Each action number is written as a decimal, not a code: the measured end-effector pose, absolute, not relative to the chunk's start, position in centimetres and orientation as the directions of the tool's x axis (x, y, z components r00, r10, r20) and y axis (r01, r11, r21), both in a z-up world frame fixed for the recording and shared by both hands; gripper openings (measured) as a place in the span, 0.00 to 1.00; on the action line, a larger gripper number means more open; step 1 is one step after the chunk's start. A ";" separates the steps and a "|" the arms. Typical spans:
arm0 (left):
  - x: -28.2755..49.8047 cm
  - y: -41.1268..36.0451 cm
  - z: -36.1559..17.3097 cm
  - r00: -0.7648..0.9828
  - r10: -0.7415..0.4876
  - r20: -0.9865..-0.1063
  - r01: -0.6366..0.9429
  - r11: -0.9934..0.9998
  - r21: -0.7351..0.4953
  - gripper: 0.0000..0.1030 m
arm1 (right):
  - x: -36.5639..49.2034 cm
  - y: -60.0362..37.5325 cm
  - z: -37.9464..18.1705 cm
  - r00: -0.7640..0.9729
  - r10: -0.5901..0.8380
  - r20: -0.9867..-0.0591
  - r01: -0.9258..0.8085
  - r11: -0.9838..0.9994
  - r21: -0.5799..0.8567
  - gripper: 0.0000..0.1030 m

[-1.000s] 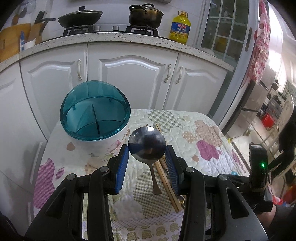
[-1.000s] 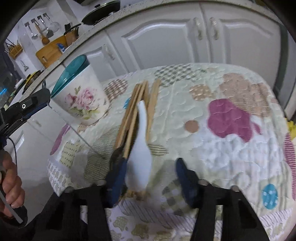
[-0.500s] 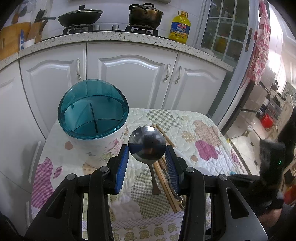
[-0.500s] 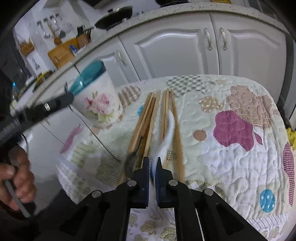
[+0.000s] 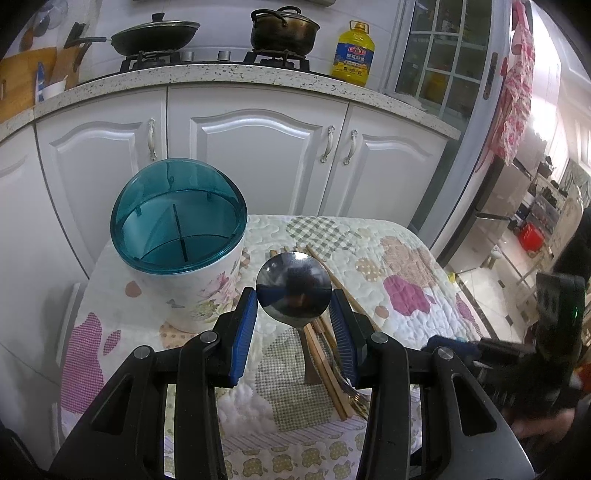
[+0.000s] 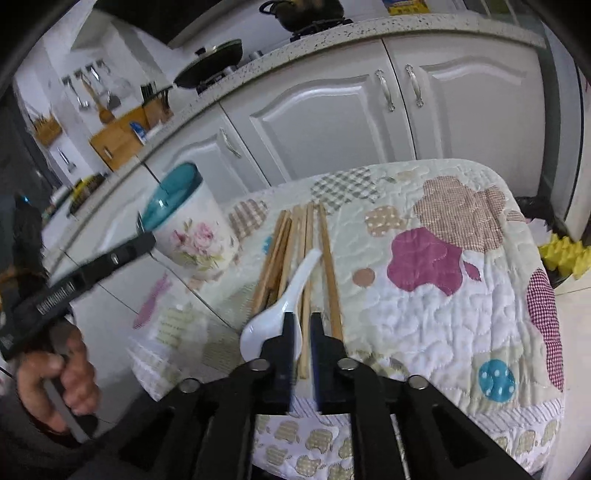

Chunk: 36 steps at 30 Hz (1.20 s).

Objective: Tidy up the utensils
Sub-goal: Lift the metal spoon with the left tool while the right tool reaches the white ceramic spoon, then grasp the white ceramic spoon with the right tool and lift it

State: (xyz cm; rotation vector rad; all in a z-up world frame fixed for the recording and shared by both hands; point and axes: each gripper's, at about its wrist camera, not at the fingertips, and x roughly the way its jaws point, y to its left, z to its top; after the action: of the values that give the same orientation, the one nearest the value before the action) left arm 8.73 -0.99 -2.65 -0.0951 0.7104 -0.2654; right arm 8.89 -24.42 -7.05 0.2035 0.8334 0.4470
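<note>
The left tongs point(image 5: 293, 310) grip a shiny metal spoon point(image 5: 294, 291) by its bowl, handle hanging down, so it can drop straight into the holder. The right tongs point(image 6: 300, 334) look nearly shut around one stick of the wooden chopsticks point(image 6: 295, 254); I cannot tell if they grip it. A white spoon point(image 6: 275, 317) lies just beside them. The blue-topped holder point(image 5: 179, 236) stands open and empty. All sit on a patchwork quilt point(image 6: 443, 295) over the worktop. Behind are white cupboards point(image 5: 255, 155), a stove with pots point(image 5: 284, 27).
</note>
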 end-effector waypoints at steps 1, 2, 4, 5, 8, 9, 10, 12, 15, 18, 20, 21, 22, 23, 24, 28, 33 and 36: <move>8.7 -1.0 -2.6 0.726 -0.273 -0.631 0.209 0.962 -0.176 0.38 | 8.7 -24.2 -7.4 0.587 0.451 -0.672 -0.307 0.893 0.330 0.40; 8.7 -1.0 -2.6 0.726 -0.272 -0.631 0.208 0.962 -0.176 0.38 | 8.5 -23.8 -7.7 0.590 0.447 -0.673 -0.316 0.894 0.317 0.49; 8.7 -1.0 -2.6 0.725 -0.273 -0.632 0.208 0.962 -0.176 0.38 | 8.3 -22.6 -8.3 0.583 0.458 -0.671 -0.345 0.887 0.306 0.49; 8.7 -1.0 -2.6 0.726 -0.273 -0.632 0.209 0.962 -0.176 0.38 | 8.5 -22.2 -8.6 0.573 0.463 -0.676 -0.351 0.884 0.307 0.49; 8.7 -0.9 -2.6 0.724 -0.275 -0.632 0.209 0.962 -0.178 0.38 | 9.4 -20.8 -9.7 0.553 0.452 -0.700 -0.370 0.886 0.280 0.45; 8.7 -0.8 -2.6 0.724 -0.275 -0.633 0.207 0.962 -0.180 0.38 | 9.6 -20.5 -10.0 0.550 0.449 -0.704 -0.376 0.886 0.272 0.44; 8.8 -0.7 -2.6 0.723 -0.276 -0.633 0.206 0.961 -0.183 0.38 | 9.8 -20.3 -10.2 0.551 0.444 -0.707 -0.376 0.888 0.266 0.43; 8.9 -0.6 -2.7 0.722 -0.278 -0.634 0.202 0.961 -0.190 0.38 | 10.3 -20.0 -10.7 0.556 0.415 -0.720 -0.377 0.898 0.227 0.39; 9.0 -0.5 -2.8 0.720 -0.281 -0.635 0.201 0.959 -0.197 0.38 | 10.9 -19.3 -11.4 0.554 0.373 -0.744 -0.389 0.907 0.165 0.37; 9.2 -0.4 -2.8 0.719 -0.285 -0.634 0.201 0.959 -0.202 0.38 | 10.7 -18.4 -11.4 0.580 0.328 -0.745 -0.426 0.902 0.065 0.36; 9.3 -0.4 -2.8 0.719 -0.286 -0.633 0.201 0.958 -0.205 0.38 | 10.3 -17.4 -11.2 0.603 0.300 -0.739 -0.460 0.888 -0.014 0.36; 9.3 -0.4 -2.9 0.719 -0.286 -0.634 0.200 0.958 -0.206 0.38 | 10.2 -17.0 -11.1 0.611 0.294 -0.736 -0.475 0.879 -0.044 0.36; 9.4 -0.3 -2.9 0.719 -0.287 -0.633 0.199 0.958 -0.208 0.38 | 10.2 -16.6 -11.1 0.615 0.291 -0.733 -0.495 0.866 -0.070 0.35; 9.4 -0.3 -2.9 0.719 -0.287 -0.633 0.200 0.958 -0.208 0.38 | 10.3 -16.5 -11.2 0.607 0.297 -0.737 -0.505 0.860 -0.069 0.34; 9.3 -0.3 -2.9 0.719 -0.287 -0.633 0.200 0.958 -0.207 0.38 | 10.4 -16.5 -11.3 0.596 0.310 -0.740 -0.514 0.856 -0.055 0.34; 9.3 -0.3 -2.9 0.719 -0.285 -0.634 0.195 0.958 -0.210 0.38 | 11.6 -17.0 -11.4 0.540 0.382 -0.750 -0.527 0.848 0.052 0.33; 9.3 -0.1 -2.8 0.717 -0.284 -0.637 0.193 0.958 -0.211 0.38 | 12.3 -17.4 -11.7 0.501 0.429 -0.752 -0.509 0.848 0.144 0.23; 9.3 -0.1 -2.8 0.716 -0.284 -0.638 0.190 0.958 -0.213 0.38 | 12.0 -17.6 -11.3 0.506 0.438 -0.743 -0.498 0.852 0.163 0.14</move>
State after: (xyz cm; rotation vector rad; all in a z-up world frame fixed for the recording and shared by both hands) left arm 9.34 -0.09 -2.84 -0.1359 0.7277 -0.2630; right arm 11.97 -17.64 -11.32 -0.0758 0.8743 0.5652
